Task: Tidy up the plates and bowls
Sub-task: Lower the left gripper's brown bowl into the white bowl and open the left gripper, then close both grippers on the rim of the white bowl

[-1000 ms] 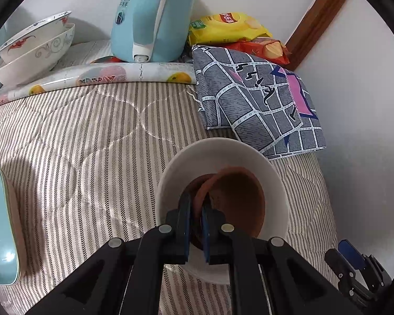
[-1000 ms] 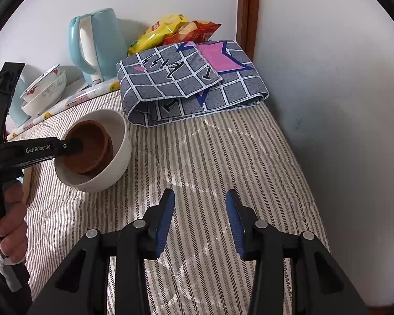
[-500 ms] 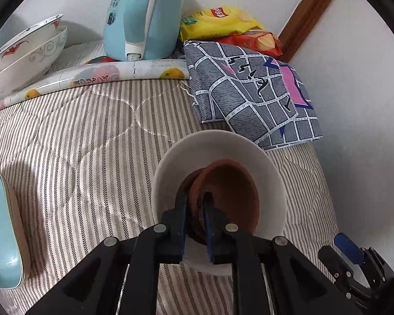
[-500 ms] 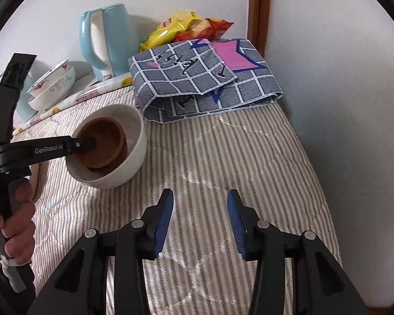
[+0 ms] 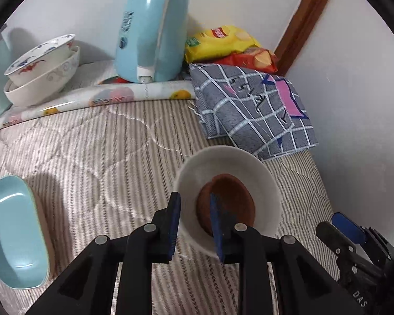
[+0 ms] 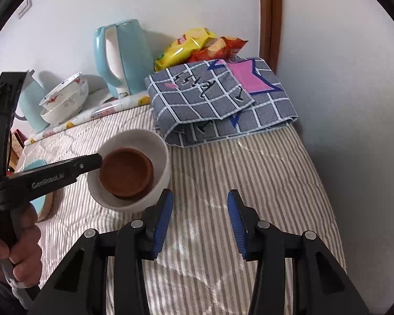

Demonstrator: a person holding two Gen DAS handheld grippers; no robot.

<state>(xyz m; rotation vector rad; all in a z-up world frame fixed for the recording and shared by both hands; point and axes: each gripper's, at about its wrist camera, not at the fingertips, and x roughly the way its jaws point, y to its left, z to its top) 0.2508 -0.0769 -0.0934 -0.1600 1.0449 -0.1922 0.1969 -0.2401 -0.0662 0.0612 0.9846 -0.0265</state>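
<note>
A brown bowl (image 5: 231, 197) (image 6: 126, 173) sits nested inside a white bowl (image 5: 223, 157) (image 6: 160, 147) on the striped bedding. My left gripper (image 5: 193, 199) (image 6: 98, 160) hovers at the white bowl's near-left rim. Its jaws are opening, one finger outside the rim and one over the brown bowl, and the pads press on nothing. To the right of the bowls, my right gripper (image 6: 199, 197) (image 5: 346, 228) stands open over bare bedding with nothing between its fingers. Two patterned bowls (image 5: 39, 71) (image 6: 65, 97) are stacked at the back left. A light blue dish (image 5: 13, 231) (image 6: 35, 165) lies at the left.
A light blue kettle (image 5: 152, 34) (image 6: 123, 57) stands against the back wall on a fruit-print mat (image 5: 113, 97). Snack bags (image 5: 218, 42) (image 6: 197, 44) and a folded grey checked cloth (image 5: 252, 110) (image 6: 218, 99) fill the back right corner. A person's hand (image 6: 21, 249) holds the left gripper.
The left jaws have parted and let go of the brown bowl's rim, and the gripper has lifted a little. The brown bowl now rests in the white bowl. The right gripper shifted slightly.
</note>
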